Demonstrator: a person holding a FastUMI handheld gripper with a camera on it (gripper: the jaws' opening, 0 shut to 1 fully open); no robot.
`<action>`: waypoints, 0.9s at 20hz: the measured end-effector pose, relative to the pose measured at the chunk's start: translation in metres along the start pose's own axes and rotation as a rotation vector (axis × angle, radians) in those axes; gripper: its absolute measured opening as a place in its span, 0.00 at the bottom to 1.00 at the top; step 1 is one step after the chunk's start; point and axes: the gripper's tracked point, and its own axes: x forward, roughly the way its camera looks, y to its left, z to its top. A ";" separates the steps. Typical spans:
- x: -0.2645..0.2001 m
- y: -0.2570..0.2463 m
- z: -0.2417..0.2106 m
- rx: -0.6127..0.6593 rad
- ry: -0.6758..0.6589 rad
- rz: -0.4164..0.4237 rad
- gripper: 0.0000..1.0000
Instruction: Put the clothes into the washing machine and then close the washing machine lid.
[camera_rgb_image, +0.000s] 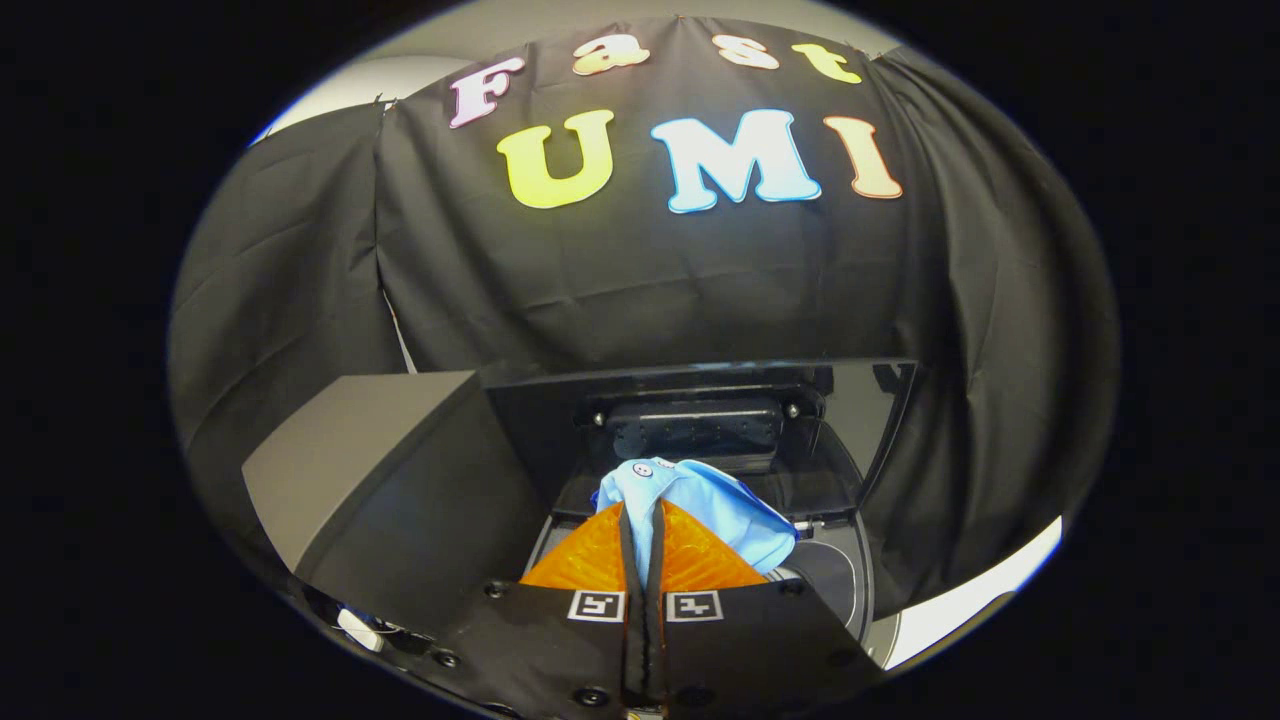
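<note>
Claw (641, 530) at lower centre: you grip the light blue garment (700, 505) above the washing machine (840, 570), lid (700, 430) raised.

Black cloth wall (640, 280) hangs draped and creased behind everything. Grey box-like unit (370, 470) stands left, in front of the cloth. Pale floor strip (985, 590) lower right.

gripper (641, 520) fingers pressed together, pinching light blue cloth (700, 505)

black cloth wall (640, 290), pale floor (980, 590)
</note>
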 end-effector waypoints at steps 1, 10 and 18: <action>0.003 -0.002 -0.005 -0.005 0.010 -0.002 0.01; 0.027 -0.013 -0.051 0.001 0.106 -0.019 0.02; 0.037 -0.025 -0.084 0.028 0.204 -0.055 0.08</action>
